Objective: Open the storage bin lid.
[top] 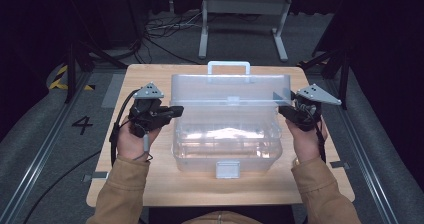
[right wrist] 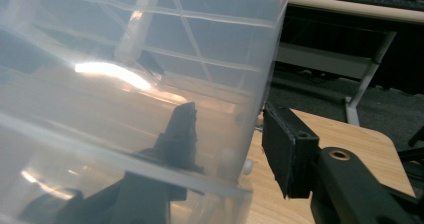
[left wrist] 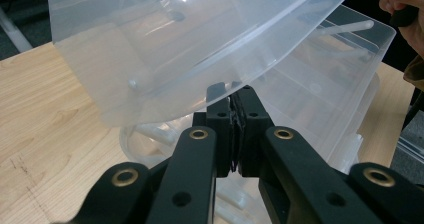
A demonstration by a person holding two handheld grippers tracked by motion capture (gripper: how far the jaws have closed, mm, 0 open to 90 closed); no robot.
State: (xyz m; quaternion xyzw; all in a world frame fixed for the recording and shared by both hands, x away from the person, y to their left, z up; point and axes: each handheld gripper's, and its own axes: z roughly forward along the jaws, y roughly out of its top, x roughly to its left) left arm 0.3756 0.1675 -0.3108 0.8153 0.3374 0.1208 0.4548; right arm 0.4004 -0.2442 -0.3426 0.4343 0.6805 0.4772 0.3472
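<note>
1. Centre of the high view: clear plastic toolbox [top: 226, 144] sits on the wooden table [top: 150, 184], lid [top: 230, 90] swung up and standing open behind the base.
2. Upper centre of that view: the lid's carry handle [top: 228, 66] sticks up past the far edge. Bottom centre of the box: front latch [top: 227, 169] hangs loose against the base wall.
3. Inside the base you can see a clear tray with glare on it; contents can't be made out.
4. Left of the box, mid-frame: your left gripper [top: 176, 110] points right, tips at the lid's left end wall.
5. In the left gripper view, lower centre: the jaws are clenched on the lower edge of the lid [left wrist: 165, 49], pads nearly together with only the thin plastic wall between them. Base of the toolbox [left wrist: 325, 84] runs off to the right of frame.
6. Right of the box, mid-frame in the high view: your right gripper [top: 285, 109] points left at the lid's right end.
7. In the right gripper view: the lid wall [right wrist: 150, 84] stands between the jaws. One jaw shows dark through the plastic at lower centre, the other sits outside at lower right with a visible gap to the wall. Not clamped; jaws straddle the wall, released.
8. Grey three-cornered plates top both grippers in the high view.
9. Beyond the table, upper frame: grey floor, loose cables [top: 165, 31] at upper left, white frame legs [top: 245, 14] upper centre.
</note>
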